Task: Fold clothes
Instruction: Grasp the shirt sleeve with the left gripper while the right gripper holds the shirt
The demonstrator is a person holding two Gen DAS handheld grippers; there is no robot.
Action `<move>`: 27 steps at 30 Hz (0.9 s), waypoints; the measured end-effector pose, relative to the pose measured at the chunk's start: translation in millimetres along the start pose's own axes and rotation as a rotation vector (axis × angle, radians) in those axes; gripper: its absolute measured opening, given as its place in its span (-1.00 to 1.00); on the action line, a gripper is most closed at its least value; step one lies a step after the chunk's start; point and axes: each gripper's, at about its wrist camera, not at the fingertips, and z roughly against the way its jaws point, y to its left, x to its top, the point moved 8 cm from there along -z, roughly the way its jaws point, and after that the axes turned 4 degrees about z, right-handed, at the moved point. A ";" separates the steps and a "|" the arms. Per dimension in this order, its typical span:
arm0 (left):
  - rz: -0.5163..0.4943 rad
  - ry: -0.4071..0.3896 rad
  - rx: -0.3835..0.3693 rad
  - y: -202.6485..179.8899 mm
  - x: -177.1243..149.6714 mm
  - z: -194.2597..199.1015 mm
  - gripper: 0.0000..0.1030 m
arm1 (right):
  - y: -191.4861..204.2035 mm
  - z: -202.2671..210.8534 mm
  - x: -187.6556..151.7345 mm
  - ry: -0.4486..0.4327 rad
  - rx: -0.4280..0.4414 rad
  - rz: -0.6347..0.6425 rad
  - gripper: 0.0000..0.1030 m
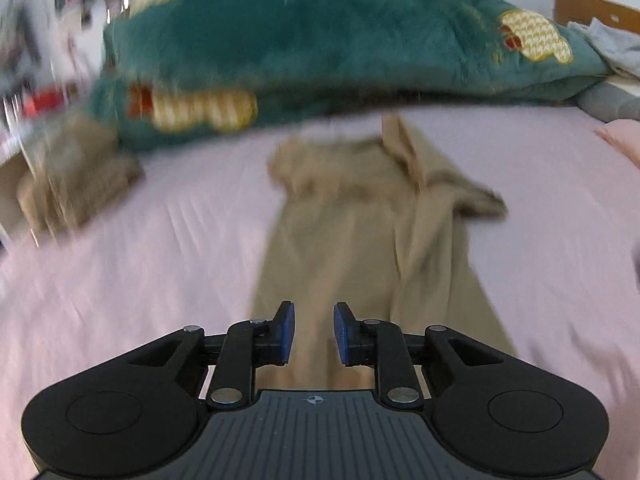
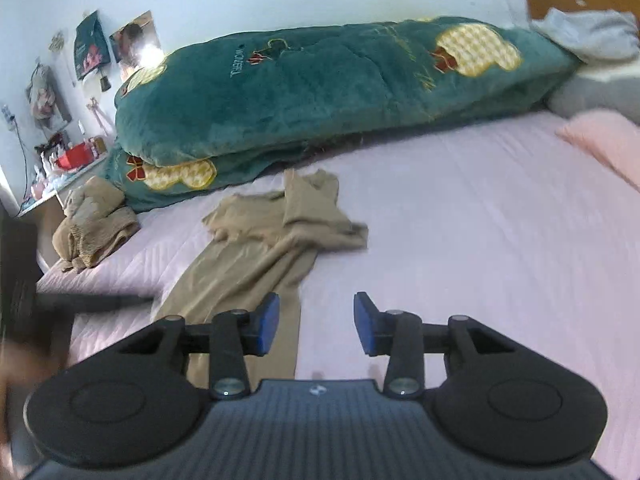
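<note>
A tan garment [image 1: 360,232] lies stretched out lengthwise on the pink bed sheet [image 1: 140,260], its far end rumpled and partly folded over. My left gripper [image 1: 314,332] hovers over the garment's near end, open, with nothing between its blue pads. In the right wrist view the same tan garment [image 2: 260,248] runs from the middle down to the left finger. My right gripper [image 2: 316,322] is open and empty, above the sheet [image 2: 460,240] just right of the garment's near edge. The left wrist view is blurred by motion.
A crumpled tan pile [image 2: 94,224] sits at the bed's left edge. A big green plush quilt [image 2: 320,88] lies along the wall. A pink pillow [image 2: 604,140] and grey cloth [image 2: 592,34] are at the right. A cluttered shelf [image 2: 60,164] stands far left.
</note>
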 end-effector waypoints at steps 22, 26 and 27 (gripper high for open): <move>0.126 0.088 -0.228 -54.7 21.4 -63.7 -0.52 | 40.9 -250.3 52.8 0.260 -0.075 0.458 0.07; 0.090 0.073 -0.246 -63.3 8.4 -46.1 -0.52 | 32.4 -253.4 52.4 0.276 -0.059 0.396 -0.41; 0.091 0.077 -0.252 -65.3 7.9 -42.5 -0.52 | 31.1 -253.6 52.6 0.279 -0.055 0.387 -0.42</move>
